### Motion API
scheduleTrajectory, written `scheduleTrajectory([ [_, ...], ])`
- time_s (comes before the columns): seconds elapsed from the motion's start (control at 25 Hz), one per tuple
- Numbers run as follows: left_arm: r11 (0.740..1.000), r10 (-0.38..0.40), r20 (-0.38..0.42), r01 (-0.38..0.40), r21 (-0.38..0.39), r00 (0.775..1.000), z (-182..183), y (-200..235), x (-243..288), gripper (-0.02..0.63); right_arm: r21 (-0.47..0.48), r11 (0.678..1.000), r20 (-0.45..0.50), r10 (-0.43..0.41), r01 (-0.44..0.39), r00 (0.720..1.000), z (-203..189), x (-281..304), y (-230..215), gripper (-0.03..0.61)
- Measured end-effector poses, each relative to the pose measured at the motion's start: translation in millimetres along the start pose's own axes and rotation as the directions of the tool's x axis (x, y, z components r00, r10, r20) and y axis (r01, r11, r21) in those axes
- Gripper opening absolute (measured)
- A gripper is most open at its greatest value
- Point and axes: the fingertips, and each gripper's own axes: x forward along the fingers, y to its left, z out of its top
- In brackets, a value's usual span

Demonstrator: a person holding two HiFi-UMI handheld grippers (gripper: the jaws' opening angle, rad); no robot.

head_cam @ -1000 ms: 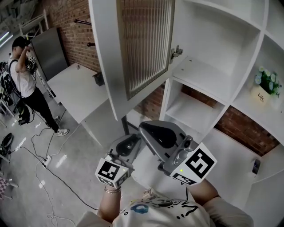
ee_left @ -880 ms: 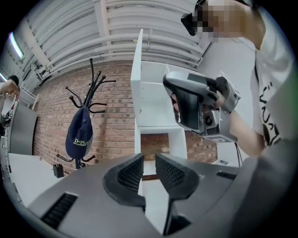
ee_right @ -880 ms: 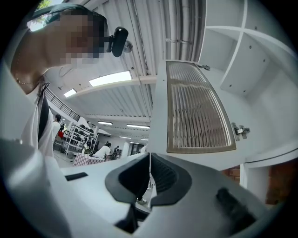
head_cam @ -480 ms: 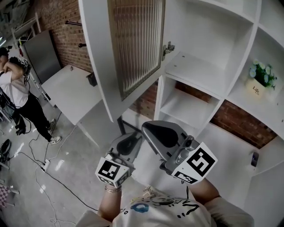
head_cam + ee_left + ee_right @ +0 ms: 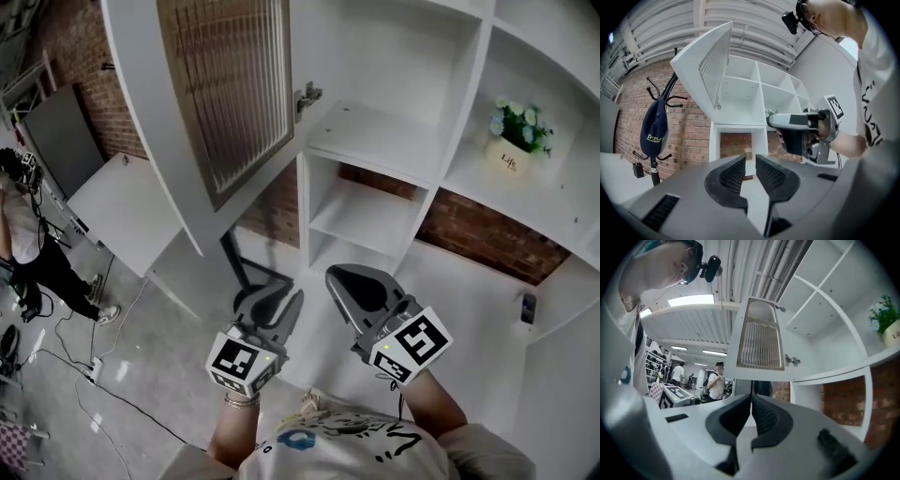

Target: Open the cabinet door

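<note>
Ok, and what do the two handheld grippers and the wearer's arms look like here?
The left gripper and right gripper are grey moulded shells with dark ribbed pads. Each carries a white cube with black square markers and a small green light. The person wears a white printed shirt and a bracelet on the left wrist.

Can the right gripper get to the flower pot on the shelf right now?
Probably yes: the flower pot stands in a doorless compartment, nothing lies between it and the right gripper, and the open cabinet door hangs off left.

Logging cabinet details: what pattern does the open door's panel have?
The door panel has fine vertical ribbing; it shows best in the head view.
</note>
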Motion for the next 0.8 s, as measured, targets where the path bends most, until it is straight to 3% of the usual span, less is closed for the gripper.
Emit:
scheduleTrajectory([
  [0.24,0.999,-0.051,-0.025,0.051,-0.007,0.998,-3.9,-36.4,4.2,0.055,0.03,0.994,-0.062,-0.104,0.106,0.993,-24.6,-51.6,-12.2,0.032],
  [0.6,0.995,-0.094,-0.037,0.095,0.017,0.995,-8.5,-100.4,-6.6,0.024,0.03,0.988,-0.113,-0.148,0.152,0.983,-46.7,-115.3,6.0,0.032],
  [0.8,0.982,-0.188,-0.062,0.188,0.003,0.98,-18.7,-142.5,-16.7,0.015,0.043,0.978,-0.14,-0.196,0.204,0.97,-60.4,-146.5,13.1,0.032],
])
